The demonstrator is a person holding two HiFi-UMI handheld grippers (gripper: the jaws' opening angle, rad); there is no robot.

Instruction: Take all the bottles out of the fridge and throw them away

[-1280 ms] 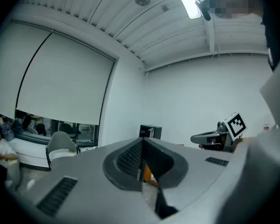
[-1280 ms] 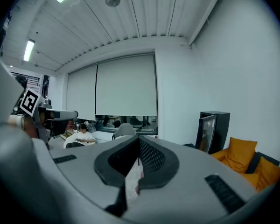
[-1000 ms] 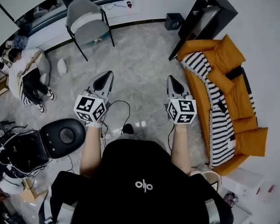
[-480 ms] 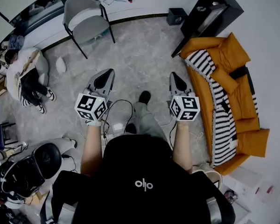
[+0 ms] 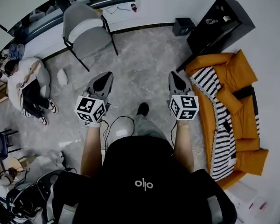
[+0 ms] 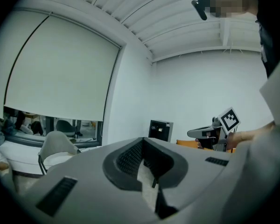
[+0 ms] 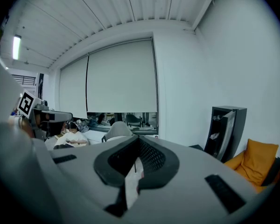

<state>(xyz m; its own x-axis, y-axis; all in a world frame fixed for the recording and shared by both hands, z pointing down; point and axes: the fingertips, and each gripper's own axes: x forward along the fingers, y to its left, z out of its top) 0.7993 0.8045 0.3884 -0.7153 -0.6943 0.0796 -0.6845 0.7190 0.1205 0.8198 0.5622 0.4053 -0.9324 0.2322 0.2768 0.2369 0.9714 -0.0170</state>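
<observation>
Head view, left gripper (image 5: 105, 75): its fingers are lying together, holding nothing, well apart from the black fridge (image 5: 219, 20).
Head view, right gripper (image 5: 173, 75): it is likewise sitting closed and empty.
Head view, floor: loose cables (image 5: 116, 121) are trailing just beside the person's shoe (image 5: 142, 108); a caught foot could cause a stumble.
Head view, sofa (image 5: 233, 78): it is crowding the path on the right, so the right arm could clip it.
Left gripper view, left gripper (image 6: 144, 146): nothing is showing between its pads; the fridge (image 6: 159, 130) is standing far ahead.
Right gripper view, right gripper (image 7: 139, 143): it is staying empty, with its pads meeting.
Right gripper view, fridge (image 7: 227, 129): its door is hanging ajar with pale items inside, too small to call bottles; reaching with closed fingers would knock them over.
</observation>
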